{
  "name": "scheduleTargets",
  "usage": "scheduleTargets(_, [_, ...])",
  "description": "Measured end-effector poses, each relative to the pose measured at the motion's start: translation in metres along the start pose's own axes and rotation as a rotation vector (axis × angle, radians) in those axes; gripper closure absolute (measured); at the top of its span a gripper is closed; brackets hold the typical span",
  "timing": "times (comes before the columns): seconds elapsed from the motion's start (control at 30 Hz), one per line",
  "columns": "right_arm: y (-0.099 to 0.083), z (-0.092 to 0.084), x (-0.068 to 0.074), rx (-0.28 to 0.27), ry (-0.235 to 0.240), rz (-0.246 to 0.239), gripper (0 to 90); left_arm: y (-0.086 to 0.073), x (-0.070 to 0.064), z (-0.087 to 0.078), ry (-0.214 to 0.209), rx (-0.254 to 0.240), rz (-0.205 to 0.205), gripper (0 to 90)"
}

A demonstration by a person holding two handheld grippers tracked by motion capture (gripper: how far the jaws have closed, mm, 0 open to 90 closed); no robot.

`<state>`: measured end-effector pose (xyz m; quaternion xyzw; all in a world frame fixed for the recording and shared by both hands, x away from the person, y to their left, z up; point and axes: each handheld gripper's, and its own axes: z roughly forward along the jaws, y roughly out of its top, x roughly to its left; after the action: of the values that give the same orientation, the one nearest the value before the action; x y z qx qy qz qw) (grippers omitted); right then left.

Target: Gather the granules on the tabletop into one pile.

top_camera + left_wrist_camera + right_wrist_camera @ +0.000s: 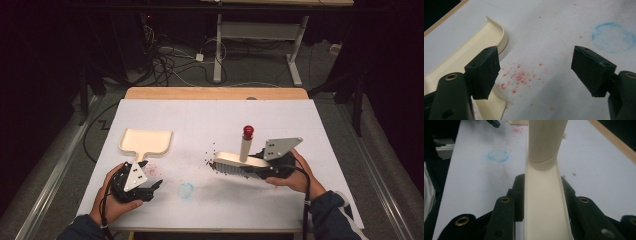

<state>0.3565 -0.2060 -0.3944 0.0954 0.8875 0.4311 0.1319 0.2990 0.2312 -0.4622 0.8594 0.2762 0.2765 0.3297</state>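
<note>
Dustpan (461, 57) cut off by left edge; brush (544, 195) handle top beyond frame.

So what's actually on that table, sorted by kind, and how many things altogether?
Brush: 1, clamped in the right gripper
Dustpan: 1, by the open left gripper
Grippers: 2
Blue chalk ring: 1
Dark crumb scatter: 1
Total: 6

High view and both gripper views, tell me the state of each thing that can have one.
Brush: clamped in the right gripper, bristles down over the crumbs.
Dustpan: flat on the table, empty, not held.
Left gripper: open, beside the dustpan's handle.
Crumbs: scattered loose by the brush.
</note>
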Motion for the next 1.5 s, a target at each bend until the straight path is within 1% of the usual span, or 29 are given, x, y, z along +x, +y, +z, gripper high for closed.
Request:
scheduleTargets(0.03, [0.0,0.0,0.0,0.0,0.0,0.0,67.5,0.0,0.0,0.0,0.0,-0.001,0.0,22.0])
scheduleTargets(0.07, [-0.004,-0.007,0.002,-0.006,-0.041,0.029,67.5,0.0,0.0,-0.001,0.002,-0.001,-0.001,22.0])
scheduleTargets(0.17, [-0.016,-0.024,0.014,-0.037,-0.212,0.157,67.5,0.0,0.0,-0.001,0.003,-0.005,-0.003,22.0])
scheduleTargets(0.27, [-0.023,-0.033,0.03,-0.004,-0.367,0.214,67.6,0.001,-0.001,-0.001,0.004,-0.004,0.002,22.0])
scheduleTargets(0.3, [-0.025,-0.036,0.035,0.012,-0.382,0.229,67.6,0.002,-0.001,-0.001,0.004,-0.005,0.004,22.0])
scheduleTargets(0.4, [-0.033,-0.041,0.044,0.052,-0.372,0.27,67.6,0.002,-0.001,-0.001,0.003,-0.006,0.005,22.0])
scheduleTargets(0.43, [-0.035,-0.041,0.048,0.078,-0.369,0.274,67.6,0.002,-0.001,-0.001,0.002,-0.006,0.005,22.0])
scheduleTargets(0.47, [-0.037,-0.041,0.051,0.1,-0.374,0.267,67.7,0.002,-0.001,-0.001,0.001,-0.006,0.006,22.0])
scheduleTargets(0.53, [-0.041,-0.043,0.059,0.131,-0.392,0.272,67.7,0.002,0.0,-0.001,0.0,-0.005,0.007,22.0])
scheduleTargets(0.63, [-0.047,-0.048,0.066,0.133,-0.393,0.309,67.6,0.002,0.0,-0.001,-0.001,-0.006,0.007,22.0])
scheduleTargets(0.73, [-0.053,-0.045,0.069,0.14,-0.395,0.303,67.6,0.002,-0.001,-0.001,-0.004,-0.003,0.012,22.0])
scheduleTargets(0.8, [-0.055,-0.039,0.066,0.125,-0.387,0.311,67.7,0.003,-0.002,0.0,-0.007,-0.003,0.016,22.0])
scheduleTargets(0.87, [-0.057,-0.031,0.063,0.093,-0.361,0.31,67.7,0.004,-0.002,0.001,-0.01,-0.003,0.019,22.0])
scheduleTargets(0.93, [-0.055,-0.023,0.06,0.069,-0.347,0.318,67.7,0.004,-0.003,0.002,-0.013,0.002,0.022,22.0])
scheduleTargets(1.0, [-0.052,-0.015,0.057,0.068,-0.35,0.303,67.7,0.004,-0.003,0.003,-0.015,0.004,0.022,22.0])
scheduleTargets(1.1, [-0.047,-0.004,0.05,0.055,-0.344,0.314,67.8,0.003,-0.003,0.004,-0.017,0.007,0.018,22.0])
scheduleTargets(1.13, [-0.044,-0.001,0.049,0.052,-0.354,0.316,67.8,0.003,-0.002,0.004,-0.017,0.008,0.018,22.0])
scheduleTargets(1.2, [-0.039,0.006,0.046,0.049,-0.358,0.322,67.7,0.003,-0.003,0.004,-0.017,0.01,0.019,22.0])
scheduleTargets(1.33, [-0.028,0.018,0.043,0.053,-0.382,0.302,67.7,0.004,-0.003,0.004,-0.017,0.01,0.021,22.0])
scheduleTargets(1.37, [-0.026,0.02,0.043,0.043,-0.389,0.303,67.7,0.004,-0.003,0.004,-0.018,0.01,0.02,22.0])
scheduleTargets(1.43, [-0.023,0.02,0.04,0.02,-0.386,0.311,67.7,0.003,-0.003,0.004,-0.016,0.011,0.018,22.1])
scheduleTargets(1.5, [-0.02,0.018,0.039,-0.001,-0.407,0.307,67.7,0.003,-0.003,0.004,-0.016,0.013,0.022,22.1])
